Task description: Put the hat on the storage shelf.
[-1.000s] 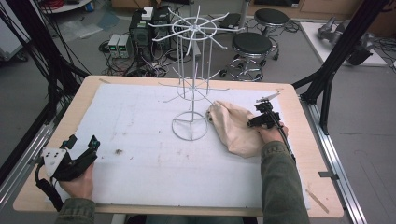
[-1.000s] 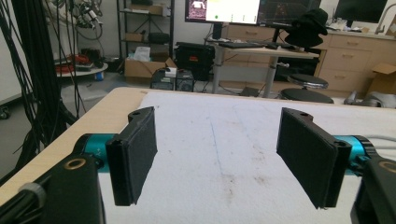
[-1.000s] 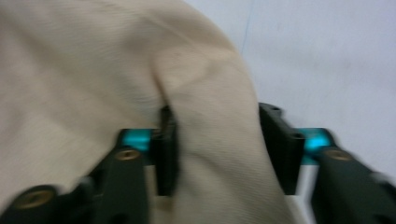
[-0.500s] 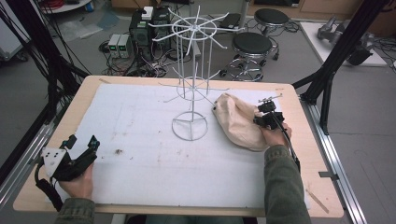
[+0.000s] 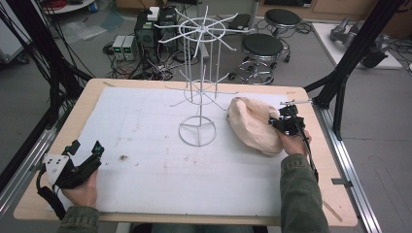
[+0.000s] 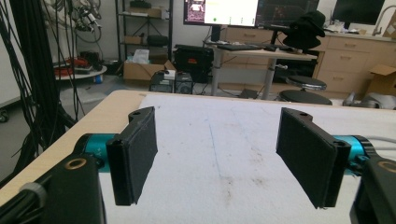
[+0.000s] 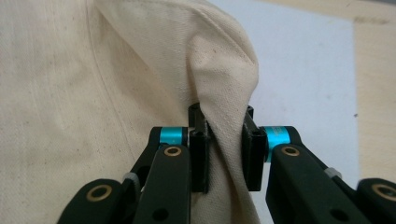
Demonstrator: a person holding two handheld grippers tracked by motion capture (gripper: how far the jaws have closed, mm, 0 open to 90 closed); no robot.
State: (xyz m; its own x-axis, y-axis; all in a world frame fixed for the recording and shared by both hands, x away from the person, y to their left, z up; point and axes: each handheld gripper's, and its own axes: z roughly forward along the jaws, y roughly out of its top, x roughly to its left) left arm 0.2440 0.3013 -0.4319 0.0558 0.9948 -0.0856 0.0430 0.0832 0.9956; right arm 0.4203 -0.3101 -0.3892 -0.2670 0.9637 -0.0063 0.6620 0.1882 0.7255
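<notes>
Cream cloth hat [image 5: 252, 124] pinched in my right tongs [image 7: 225, 154], lifting off tabletop [image 5: 145, 145]. Hanging on wire rack [image 5: 199, 87] not done yet. Left tongs [image 6: 224, 158] idle, wide apart.

Even overhead light is falling on the white mat [image 5: 145, 126], casting only soft, faint shadows. The high view is looking slightly grainy. Cream cloth [image 7: 93, 84] is showing its weave sharply, while the monitor [image 6: 219, 11] is glaring, perhaps overexposed.
</notes>
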